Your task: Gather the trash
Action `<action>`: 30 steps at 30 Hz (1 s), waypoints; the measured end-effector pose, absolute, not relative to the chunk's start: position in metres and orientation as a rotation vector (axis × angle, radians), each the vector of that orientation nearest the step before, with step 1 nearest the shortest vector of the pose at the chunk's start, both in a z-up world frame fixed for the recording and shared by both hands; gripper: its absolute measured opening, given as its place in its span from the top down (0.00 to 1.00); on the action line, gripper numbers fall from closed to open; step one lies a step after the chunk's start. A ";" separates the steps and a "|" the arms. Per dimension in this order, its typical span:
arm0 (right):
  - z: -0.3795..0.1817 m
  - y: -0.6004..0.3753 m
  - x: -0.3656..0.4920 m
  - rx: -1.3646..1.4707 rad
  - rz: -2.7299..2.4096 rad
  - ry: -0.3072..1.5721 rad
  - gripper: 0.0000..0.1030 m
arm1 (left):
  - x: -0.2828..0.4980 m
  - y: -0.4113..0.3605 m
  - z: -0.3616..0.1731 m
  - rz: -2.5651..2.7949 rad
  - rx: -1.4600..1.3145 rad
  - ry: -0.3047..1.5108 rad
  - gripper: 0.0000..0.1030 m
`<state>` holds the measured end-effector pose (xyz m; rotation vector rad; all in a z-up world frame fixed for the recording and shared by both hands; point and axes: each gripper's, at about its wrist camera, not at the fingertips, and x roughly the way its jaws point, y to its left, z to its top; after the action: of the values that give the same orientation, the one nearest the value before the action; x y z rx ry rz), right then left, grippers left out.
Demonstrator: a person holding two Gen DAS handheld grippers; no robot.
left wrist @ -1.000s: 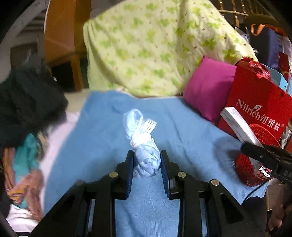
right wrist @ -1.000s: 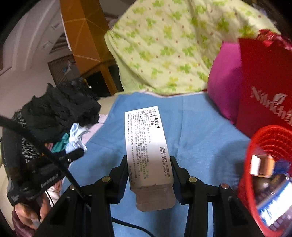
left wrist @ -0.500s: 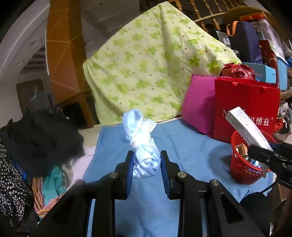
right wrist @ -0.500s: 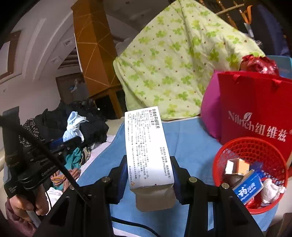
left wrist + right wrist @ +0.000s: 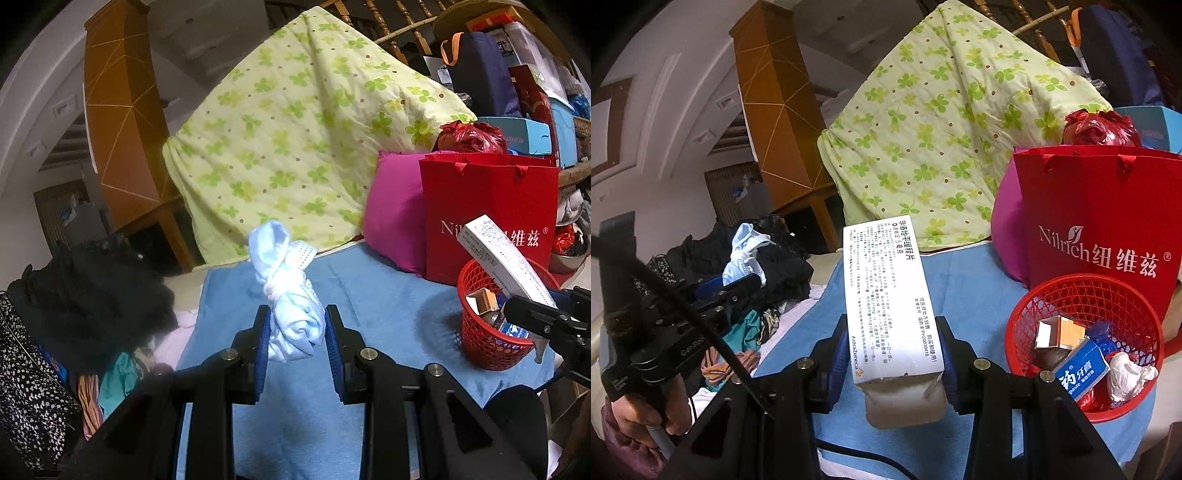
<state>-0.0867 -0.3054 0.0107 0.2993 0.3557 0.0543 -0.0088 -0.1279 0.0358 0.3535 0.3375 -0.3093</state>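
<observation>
- The left gripper (image 5: 294,328), black with blue pads, points forward and slightly down over a blue towel-like cloth (image 5: 369,295) spread on the surface; its jaws pinch a knotted bundle of pale blue disposable face masks (image 5: 291,314), which stands up between the pads, clear of the cloth.
- In the right wrist view that same gripper shows at the left, gripped from below by a person's hand (image 5: 646,413) with a purple sleeve; the white lettering on its body is only partly legible.
- The right gripper (image 5: 892,354), same build, also points forward and a little down; its jaws clamp the near end of a long white cardboard medicine box (image 5: 886,295), which slants up and away from the camera.
- The box carries dense black Chinese print, "AstraZeneca" along its lower left edge, and a small red mark beside the heading.
- A round red plastic mesh basket (image 5: 1071,291) stands on the cloth just right of the box; inside lie a small brown-and-white carton, a blue toothpaste box reading "paste", and crumpled wrappers.
- Behind the basket stands a red paper gift bag (image 5: 1108,206) printed "Nilrich" with Chinese characters and an ® mark.
- From the left wrist view, the white box hangs over the basket's rim.
</observation>
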 end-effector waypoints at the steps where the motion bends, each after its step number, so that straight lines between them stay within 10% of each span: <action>1: 0.011 -0.306 -0.087 0.302 0.056 0.354 0.55 | -0.009 -0.127 0.036 -0.311 0.354 0.337 0.71; 30: -0.003 -0.345 -0.111 0.386 0.002 0.321 0.55 | -0.006 -0.167 0.025 -0.361 0.412 0.350 0.70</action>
<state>-0.1112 -0.3447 -0.0034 0.3864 0.3206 0.0015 -0.0064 -0.1674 0.0250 0.4116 0.3504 -0.3608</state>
